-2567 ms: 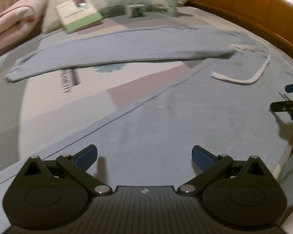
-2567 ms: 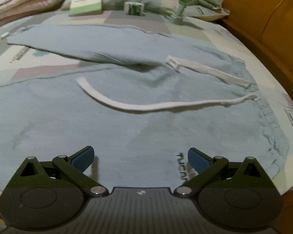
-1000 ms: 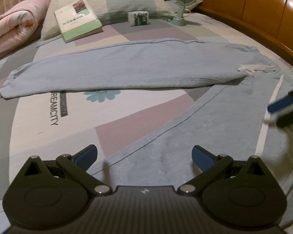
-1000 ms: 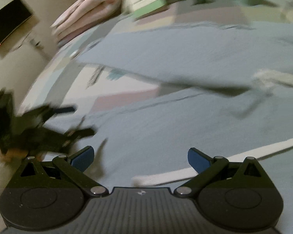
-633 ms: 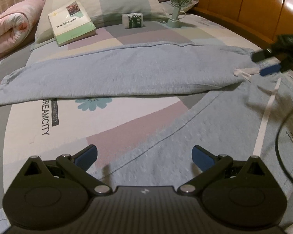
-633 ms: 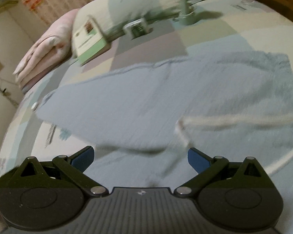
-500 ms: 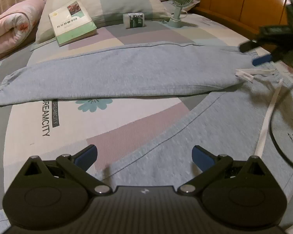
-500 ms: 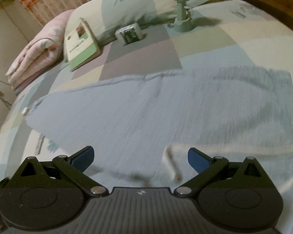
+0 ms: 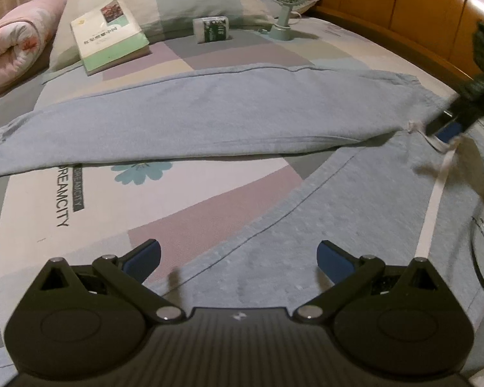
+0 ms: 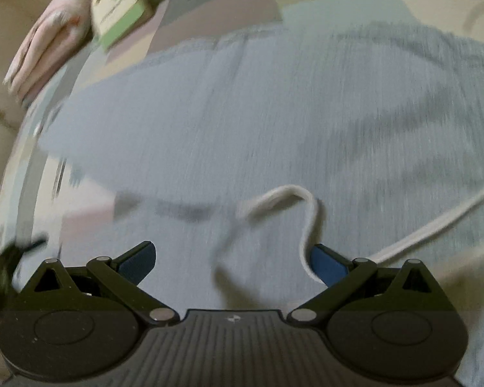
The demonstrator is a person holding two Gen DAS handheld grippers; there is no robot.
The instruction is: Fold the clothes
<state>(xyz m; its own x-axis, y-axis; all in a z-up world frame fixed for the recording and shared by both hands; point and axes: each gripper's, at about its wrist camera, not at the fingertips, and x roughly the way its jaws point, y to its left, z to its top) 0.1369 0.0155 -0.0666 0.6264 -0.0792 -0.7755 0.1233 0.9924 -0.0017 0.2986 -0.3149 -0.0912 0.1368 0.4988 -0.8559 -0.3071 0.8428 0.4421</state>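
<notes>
My left gripper (image 9: pixel 238 258) and right gripper (image 10: pixel 230 262), fingers apart, hover over spread trousers (image 9: pixel 209 119); the drawstring (image 10: pixel 309 219) beside the right needs tucking, I judge.

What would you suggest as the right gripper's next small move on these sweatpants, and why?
Probably ease the right gripper down and close on the white drawstring. Its jaws are open and empty, and the cord loops loose across the light blue sweatpants right beside one finger.
</notes>
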